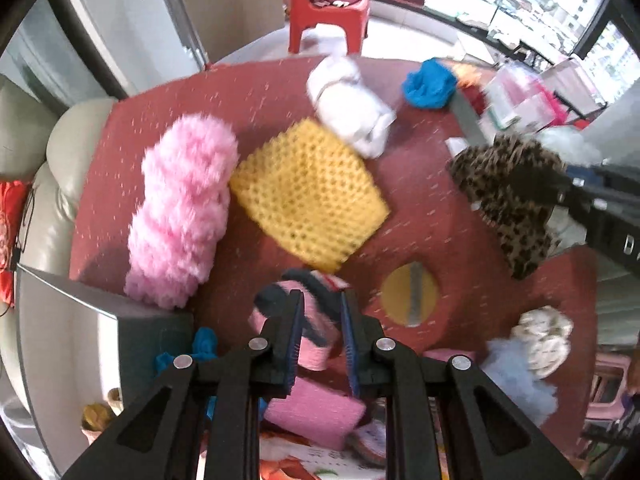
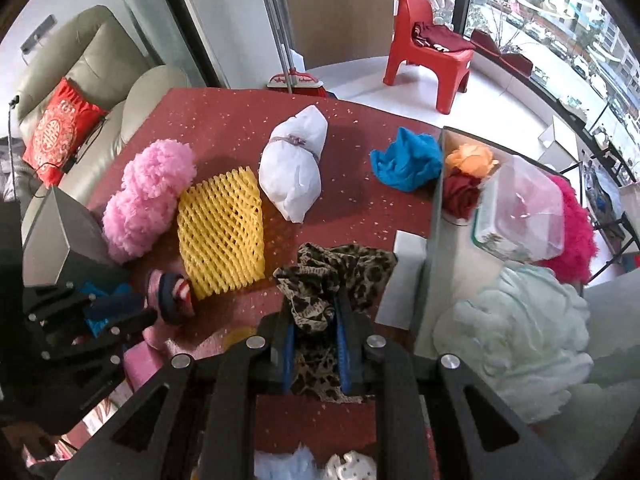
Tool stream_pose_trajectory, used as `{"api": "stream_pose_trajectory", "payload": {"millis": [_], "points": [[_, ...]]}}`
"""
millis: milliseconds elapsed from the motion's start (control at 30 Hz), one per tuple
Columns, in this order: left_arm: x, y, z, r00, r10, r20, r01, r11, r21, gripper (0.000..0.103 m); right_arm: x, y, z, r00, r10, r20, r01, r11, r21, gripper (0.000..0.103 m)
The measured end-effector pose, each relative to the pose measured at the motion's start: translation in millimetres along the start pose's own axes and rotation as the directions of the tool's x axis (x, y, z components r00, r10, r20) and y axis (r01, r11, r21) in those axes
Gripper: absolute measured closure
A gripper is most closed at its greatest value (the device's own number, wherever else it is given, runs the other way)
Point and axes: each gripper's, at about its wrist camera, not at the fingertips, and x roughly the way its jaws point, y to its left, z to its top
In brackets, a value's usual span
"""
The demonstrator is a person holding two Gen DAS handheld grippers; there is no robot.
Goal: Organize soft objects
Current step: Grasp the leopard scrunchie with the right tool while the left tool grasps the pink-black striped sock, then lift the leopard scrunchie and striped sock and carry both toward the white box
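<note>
My left gripper (image 1: 320, 300) is shut on a pink and navy striped sock (image 1: 308, 320), also seen in the right wrist view (image 2: 170, 296), held above the red table (image 1: 240, 92). My right gripper (image 2: 314, 304) is shut on a leopard-print cloth (image 2: 332, 276), which also shows in the left wrist view (image 1: 508, 184). On the table lie a fluffy pink item (image 2: 148, 196), a yellow foam net (image 2: 222, 236), a tied white bundle (image 2: 294, 168) and a blue cloth (image 2: 406, 158).
A grey bin (image 2: 434, 216) at the right holds orange and dark red cloths, a clear plastic box (image 2: 520, 212), magenta fluff and pale padding. Another grey bin (image 2: 60, 236) stands at the left. A sofa, red chair (image 2: 432, 52) and broom lie beyond.
</note>
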Motion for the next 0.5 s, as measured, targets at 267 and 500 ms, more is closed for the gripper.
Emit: {"api": "stream_pose_trajectory", "payload": {"millis": [267, 500], "points": [[-55, -22, 3, 0.998, -0.047, 0.05, 0.044, 0.998, 0.044, 0.083, -61, -10, -18, 0.997, 0.034, 0.07, -0.039, 0.997, 0.074, 0.085], [-89, -44, -14, 0.994, -0.101, 0.043, 0.096, 0.989, 0.113, 0.083, -103, 0, -46, 0.997, 0.017, 0.078, -0.022, 0.998, 0.059, 0.085]]}}
